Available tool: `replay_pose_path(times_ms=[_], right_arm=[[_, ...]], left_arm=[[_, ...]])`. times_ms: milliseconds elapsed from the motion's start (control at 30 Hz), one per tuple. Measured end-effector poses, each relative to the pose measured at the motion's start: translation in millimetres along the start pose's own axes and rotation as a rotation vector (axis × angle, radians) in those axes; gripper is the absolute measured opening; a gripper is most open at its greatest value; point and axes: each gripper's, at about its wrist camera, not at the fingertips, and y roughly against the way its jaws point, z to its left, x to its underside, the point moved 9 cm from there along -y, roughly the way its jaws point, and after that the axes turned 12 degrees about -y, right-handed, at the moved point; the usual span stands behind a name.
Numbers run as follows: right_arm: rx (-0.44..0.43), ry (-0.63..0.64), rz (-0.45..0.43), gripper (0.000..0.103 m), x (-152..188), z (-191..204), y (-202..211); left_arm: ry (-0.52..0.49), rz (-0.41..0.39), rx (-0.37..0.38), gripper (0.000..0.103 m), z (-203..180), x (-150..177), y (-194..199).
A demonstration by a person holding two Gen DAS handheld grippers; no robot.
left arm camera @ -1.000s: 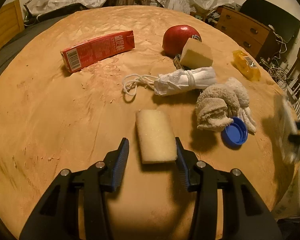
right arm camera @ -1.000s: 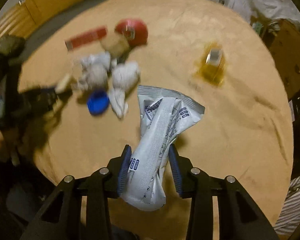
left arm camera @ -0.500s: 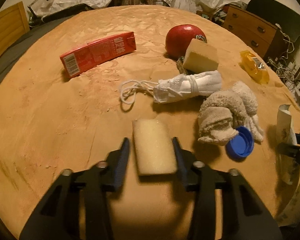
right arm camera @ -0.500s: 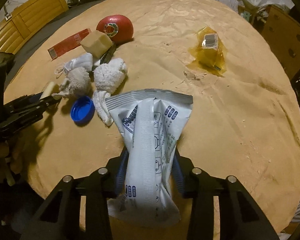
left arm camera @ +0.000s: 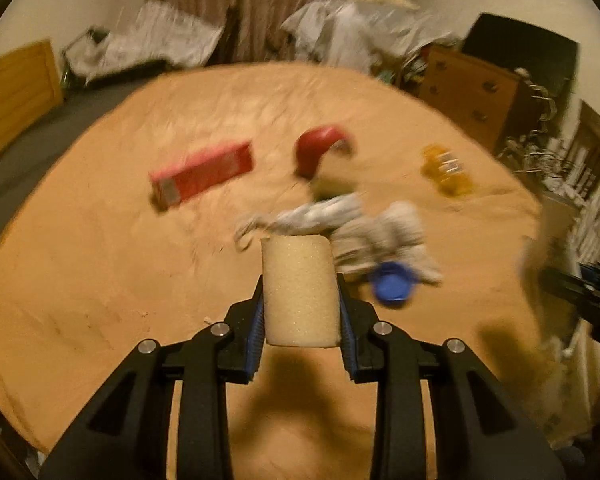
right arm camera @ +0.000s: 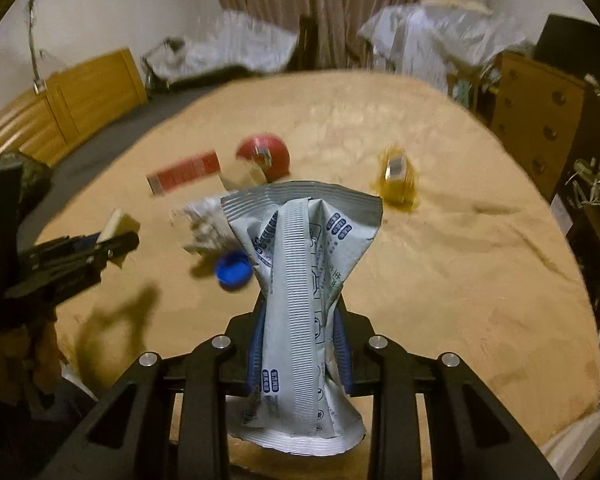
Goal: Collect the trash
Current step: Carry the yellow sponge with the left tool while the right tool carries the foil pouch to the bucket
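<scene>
My left gripper (left arm camera: 300,312) is shut on a pale yellow sponge block (left arm camera: 299,292) and holds it above the round tan table (left arm camera: 100,264). It also shows at the left of the right wrist view (right arm camera: 112,240). My right gripper (right arm camera: 298,332) is shut on a crumpled silver-white wrapper (right arm camera: 300,280), held upright above the table's near edge. On the table lie a red carton (left arm camera: 204,172), a red round object (left arm camera: 316,148), a yellow wrapper (left arm camera: 446,170), a knotted white bag (left arm camera: 320,212), a grey cloth (left arm camera: 396,232) and a blue cap (left arm camera: 392,288).
A wooden dresser (left arm camera: 472,96) and dark furniture stand beyond the table at the right. Crumpled plastic sheets (left arm camera: 156,40) and a curtain lie behind it. A wooden cabinet (right arm camera: 72,100) stands at the left. The views are motion-blurred.
My left gripper closed on the sponge block and lifted it off the table. Both grippers tilted up and pulled back, so the room beyond the table came into view.
</scene>
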Motion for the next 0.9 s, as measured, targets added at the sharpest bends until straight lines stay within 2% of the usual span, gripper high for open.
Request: replay_pose_path(times_ms=[200, 367, 500, 600, 900], right_arm=[[-0.005, 0.023, -0.170, 0.031, -5.8, 24.9, 60.8], [-0.027, 0.035, -0.315, 0.031, -2.8, 42.5, 108.6], [-0.052, 0.031, -0.377, 0.032, 6.6, 47.4, 137.2], [-0.065, 0.023, -0.400, 0.033, 11.5, 49.0, 152.5], [-0.079, 0.032, -0.399, 0.033, 23.5, 56.6, 178.5]], left_arm=[[-0.025, -0.125, -0.027, 0.030, -28.6, -21.1, 61.4], [-0.048, -0.251, -0.109, 0.030, -41.4, -36.4, 109.8], [-0.058, -0.329, -0.167, 0.030, -42.8, -38.9, 138.0], [-0.055, -0.356, -0.186, 0.030, -41.9, -37.0, 150.5], [-0.040, -0.348, -0.179, 0.030, -40.9, -33.6, 157.3]])
